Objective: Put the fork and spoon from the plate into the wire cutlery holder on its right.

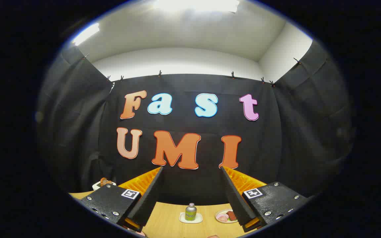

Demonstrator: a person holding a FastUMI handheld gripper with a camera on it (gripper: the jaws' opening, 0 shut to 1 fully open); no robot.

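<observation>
Two fingers of the gripper point(190, 170) stand spread, gripping nothing (aimed high at the wall). Risk: blind descent could topple the small green-labelled metal bottle point(190, 212) at lower centre.

Mostly matt stuff here

Table point(167, 221) looks like smooth light wood; the small bottle point(190, 212) on it is shiny metal, and the wall cloth behind it is matt, creased fabric.

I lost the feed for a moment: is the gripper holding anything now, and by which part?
Nothing is held. The gripper is open, jaws spread wide with only air between them; a small bottle on a coaster stands on the table beyond them.
</observation>
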